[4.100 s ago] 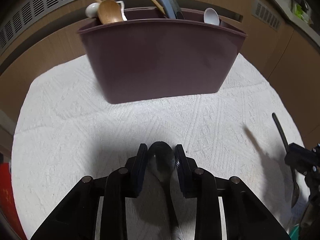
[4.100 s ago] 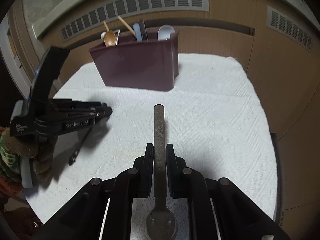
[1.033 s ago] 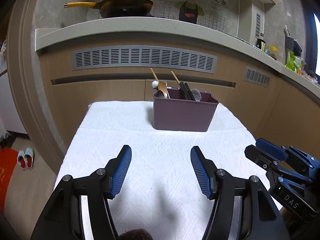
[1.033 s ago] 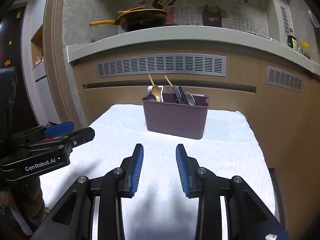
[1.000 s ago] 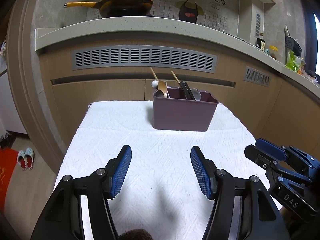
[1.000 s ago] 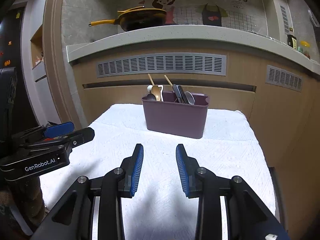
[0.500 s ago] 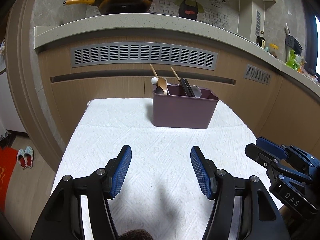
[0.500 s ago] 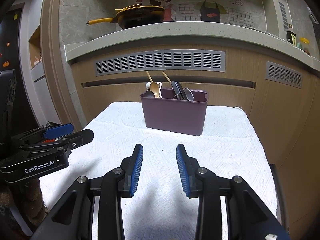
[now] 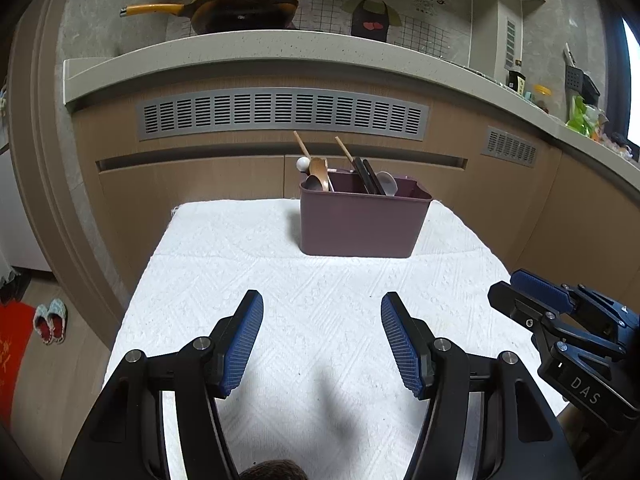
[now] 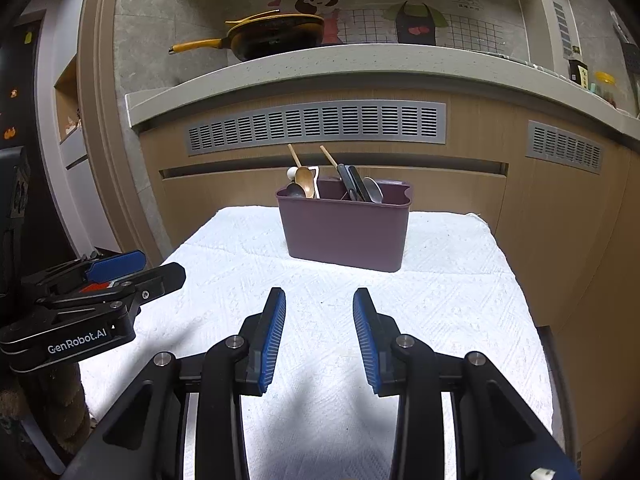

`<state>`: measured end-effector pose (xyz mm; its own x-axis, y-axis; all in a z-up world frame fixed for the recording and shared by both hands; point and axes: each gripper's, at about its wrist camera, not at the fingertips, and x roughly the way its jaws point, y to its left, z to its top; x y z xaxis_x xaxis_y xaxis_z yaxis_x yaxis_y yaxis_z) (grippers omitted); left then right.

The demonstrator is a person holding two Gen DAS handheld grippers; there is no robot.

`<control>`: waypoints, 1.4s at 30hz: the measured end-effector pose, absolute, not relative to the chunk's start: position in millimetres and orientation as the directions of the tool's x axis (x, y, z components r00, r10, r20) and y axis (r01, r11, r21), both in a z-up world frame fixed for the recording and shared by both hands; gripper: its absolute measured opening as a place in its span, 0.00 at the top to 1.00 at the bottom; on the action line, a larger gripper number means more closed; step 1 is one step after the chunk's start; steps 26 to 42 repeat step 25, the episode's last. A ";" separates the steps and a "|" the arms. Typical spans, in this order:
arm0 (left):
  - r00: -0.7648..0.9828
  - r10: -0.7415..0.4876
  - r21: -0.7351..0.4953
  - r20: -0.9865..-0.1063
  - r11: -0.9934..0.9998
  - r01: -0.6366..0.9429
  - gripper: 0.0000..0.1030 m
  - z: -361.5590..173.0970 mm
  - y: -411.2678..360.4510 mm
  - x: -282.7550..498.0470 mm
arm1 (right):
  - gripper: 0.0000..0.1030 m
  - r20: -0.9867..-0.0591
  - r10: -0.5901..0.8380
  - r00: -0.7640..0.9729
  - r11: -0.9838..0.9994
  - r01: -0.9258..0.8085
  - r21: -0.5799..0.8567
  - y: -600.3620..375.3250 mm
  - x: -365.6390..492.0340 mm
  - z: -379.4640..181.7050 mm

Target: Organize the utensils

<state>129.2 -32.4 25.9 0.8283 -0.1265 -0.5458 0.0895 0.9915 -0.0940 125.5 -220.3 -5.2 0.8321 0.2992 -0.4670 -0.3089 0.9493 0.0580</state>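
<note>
A maroon utensil holder (image 9: 360, 224) (image 10: 344, 236) stands at the far end of a table covered by a white cloth (image 9: 240, 260) (image 10: 460, 272). Wooden spoons (image 9: 319, 170) (image 10: 305, 180), dark handles (image 9: 366, 176) and a pale spoon (image 9: 387, 182) stick up out of it. My left gripper (image 9: 321, 308) hangs open over the near part of the cloth, nothing between its blue pads. My right gripper (image 10: 319, 300) is open too, narrower, and empty. Each shows in the other's view, the right gripper (image 9: 520, 292) at the right edge and the left gripper (image 10: 160, 276) at the left.
Behind the table runs a wooden cabinet front with grey vents (image 9: 280, 114) under a stone counter (image 10: 360, 60) that bears a yellow-handled pan (image 9: 240, 12). Slippers (image 9: 50, 320) and a red mat (image 9: 12, 344) lie on the floor to the left.
Four seconds ago each gripper was shut on a dark spoon low over the cloth. Now both are open, empty and farther back from the holder. Over the last second nothing visibly moved.
</note>
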 end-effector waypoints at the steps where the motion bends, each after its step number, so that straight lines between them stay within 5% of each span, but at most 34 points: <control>1: 0.828 -0.127 -0.092 -0.546 0.992 0.091 0.40 25.8 -32.8 129.3 | 0.68 -0.468 0.299 0.832 0.950 -0.308 0.059 -220.6 125.7 -5.2; 42: 0.829 -0.115 -0.063 -0.547 0.993 0.097 0.40 21.5 -40.6 126.2 | 0.65 -0.458 0.283 0.842 0.957 -0.281 0.075 -223.6 127.8 -1.1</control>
